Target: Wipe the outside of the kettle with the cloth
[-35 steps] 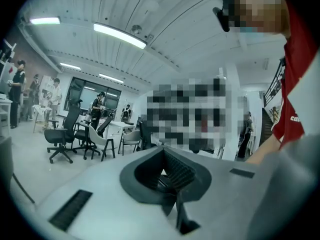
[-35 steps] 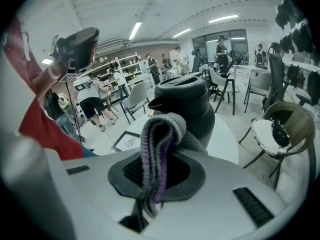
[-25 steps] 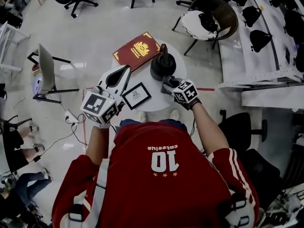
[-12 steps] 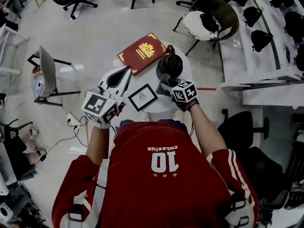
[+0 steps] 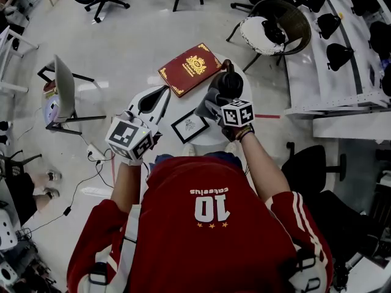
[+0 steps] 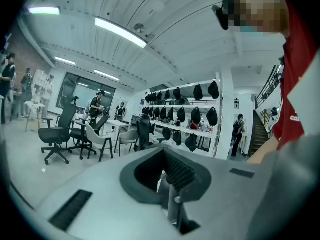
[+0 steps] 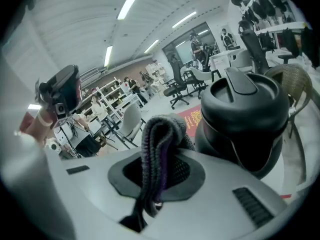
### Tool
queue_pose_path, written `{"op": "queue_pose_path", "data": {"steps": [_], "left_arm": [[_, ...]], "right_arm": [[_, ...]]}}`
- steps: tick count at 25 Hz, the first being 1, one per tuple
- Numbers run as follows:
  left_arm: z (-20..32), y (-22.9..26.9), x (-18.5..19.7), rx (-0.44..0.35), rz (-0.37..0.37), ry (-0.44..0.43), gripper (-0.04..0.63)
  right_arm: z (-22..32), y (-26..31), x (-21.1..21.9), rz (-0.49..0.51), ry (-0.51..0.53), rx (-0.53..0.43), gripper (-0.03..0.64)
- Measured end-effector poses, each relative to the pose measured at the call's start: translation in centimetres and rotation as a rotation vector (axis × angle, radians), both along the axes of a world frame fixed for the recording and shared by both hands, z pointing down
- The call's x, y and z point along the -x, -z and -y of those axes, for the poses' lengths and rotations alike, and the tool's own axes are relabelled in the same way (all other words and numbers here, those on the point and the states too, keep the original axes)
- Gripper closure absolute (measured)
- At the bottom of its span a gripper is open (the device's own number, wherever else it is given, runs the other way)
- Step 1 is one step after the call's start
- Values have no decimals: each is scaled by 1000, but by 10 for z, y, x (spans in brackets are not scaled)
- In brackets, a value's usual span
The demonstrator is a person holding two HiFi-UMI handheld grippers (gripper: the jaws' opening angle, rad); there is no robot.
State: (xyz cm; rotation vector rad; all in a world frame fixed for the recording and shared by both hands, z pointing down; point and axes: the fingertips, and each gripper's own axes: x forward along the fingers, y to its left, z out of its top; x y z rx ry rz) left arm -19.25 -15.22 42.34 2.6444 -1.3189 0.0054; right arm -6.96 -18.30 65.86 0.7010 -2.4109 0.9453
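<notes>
The black kettle (image 5: 231, 83) stands on the far right of a small round white table (image 5: 211, 136). My right gripper (image 5: 215, 102) is shut on a grey and purple cloth (image 5: 206, 107), which is pressed against the kettle's near left side. In the right gripper view the cloth (image 7: 157, 149) bunches up between the jaws, and the kettle (image 7: 245, 119) with its lid fills the right. My left gripper (image 5: 156, 99) hovers over the table's left edge, jaws shut and holding nothing. In the left gripper view, the left gripper (image 6: 167, 176) points out into the room.
A red book (image 5: 197, 67) lies on the table's far left and a small black picture frame (image 5: 190, 127) near its front. A wicker chair (image 5: 278, 23) stands beyond the table, a long white bench (image 5: 324, 60) to the right and a white chair (image 5: 61, 90) to the left.
My right gripper has carried the cloth left and forward, from the kettle's near right to its near left side. The left gripper has stayed in place. The head view has shifted slightly.
</notes>
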Motion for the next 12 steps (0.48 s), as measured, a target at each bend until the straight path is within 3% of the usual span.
{"op": "queue_pose_path", "data": {"steps": [7, 12], "left_arm": [[-7, 2, 18, -8, 0, 31, 588], [-12, 6, 16, -13, 2, 35, 588]], "right_arm": [[7, 23, 16, 25, 13, -69, 565], [-2, 47, 26, 38, 79, -142, 565]]}}
